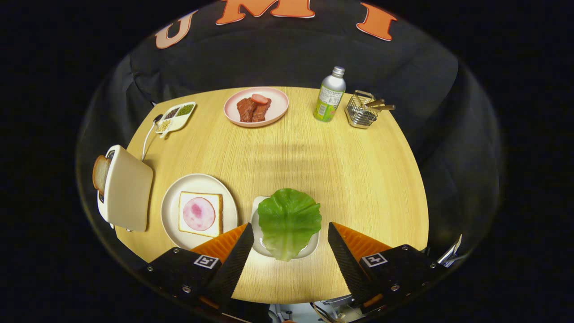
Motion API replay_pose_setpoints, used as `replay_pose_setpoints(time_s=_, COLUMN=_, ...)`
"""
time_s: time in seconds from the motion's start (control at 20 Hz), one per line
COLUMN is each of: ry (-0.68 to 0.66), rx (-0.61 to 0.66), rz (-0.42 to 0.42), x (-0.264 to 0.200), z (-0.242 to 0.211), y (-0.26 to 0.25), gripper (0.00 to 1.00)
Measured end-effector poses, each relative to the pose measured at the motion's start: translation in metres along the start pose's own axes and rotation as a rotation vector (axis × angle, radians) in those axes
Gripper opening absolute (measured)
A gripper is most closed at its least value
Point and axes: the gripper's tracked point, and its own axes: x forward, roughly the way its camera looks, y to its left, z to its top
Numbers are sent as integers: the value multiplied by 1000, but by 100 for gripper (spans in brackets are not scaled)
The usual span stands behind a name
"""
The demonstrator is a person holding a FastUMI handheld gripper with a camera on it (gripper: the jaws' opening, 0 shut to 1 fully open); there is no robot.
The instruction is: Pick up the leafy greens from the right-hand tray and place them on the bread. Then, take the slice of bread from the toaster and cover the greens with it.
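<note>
Our 2 ribbed black fingers (242,251) stand wide apart, empty; between them we see the crinkled lettuce leaf (289,220) on its white tray (256,224). Left: ham-topped square bread (200,214), boxy toaster (128,188).

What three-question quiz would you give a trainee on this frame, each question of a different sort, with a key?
1. True or false: the fingers of the gripper are closed on the lettuce leaf.
2. Multiple choice: what lies on the bread on the white plate? A) a pink ham slice B) a leaf C) nothing
3. Fill in: the second bread slice sticks out of the ____.

Key: 1. False; they stand open, one on each side of the leaf in its small tray. 2. A, the ham. 3. toaster.
</note>
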Motion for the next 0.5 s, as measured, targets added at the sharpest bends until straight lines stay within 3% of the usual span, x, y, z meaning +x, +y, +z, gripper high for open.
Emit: replay_pose_setpoints(time_s=0.5, ry=182, rx=26, rz=24, x=67, z=-32, y=7, gripper=100)
